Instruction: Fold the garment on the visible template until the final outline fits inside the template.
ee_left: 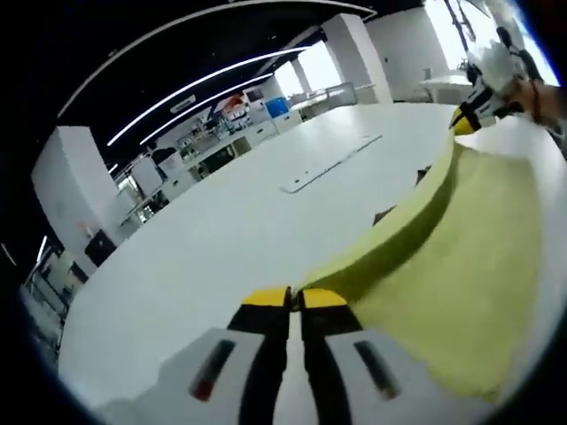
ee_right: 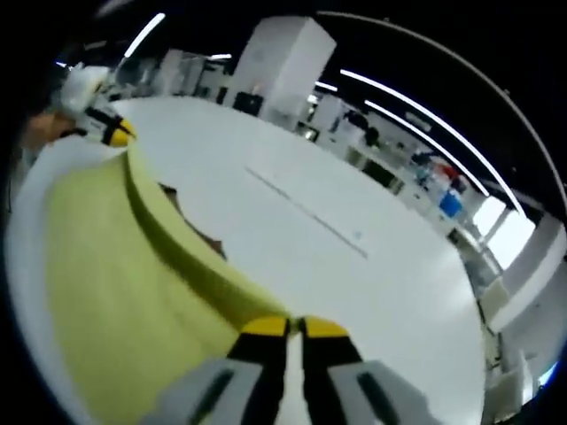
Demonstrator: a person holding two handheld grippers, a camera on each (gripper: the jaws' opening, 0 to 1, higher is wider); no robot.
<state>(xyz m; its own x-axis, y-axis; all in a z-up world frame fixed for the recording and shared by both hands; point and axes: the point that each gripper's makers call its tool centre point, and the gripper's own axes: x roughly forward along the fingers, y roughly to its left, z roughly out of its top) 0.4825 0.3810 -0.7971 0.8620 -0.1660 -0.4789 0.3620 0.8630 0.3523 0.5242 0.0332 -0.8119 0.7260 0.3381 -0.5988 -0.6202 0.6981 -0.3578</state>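
The pale yellow-green cloth garment (ee_left: 469, 266) looks soft and matt between my jaws. The broad white counter (ee_left: 239, 230) under it is smooth with a faint sheen. My yellow-tipped black jaws look like hard, smooth plastic.

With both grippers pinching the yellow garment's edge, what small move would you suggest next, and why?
Probably carry the raised edge across and lay it down: the left gripper and right gripper each pinch the yellow fabric garment, its fold lifted off the white table.
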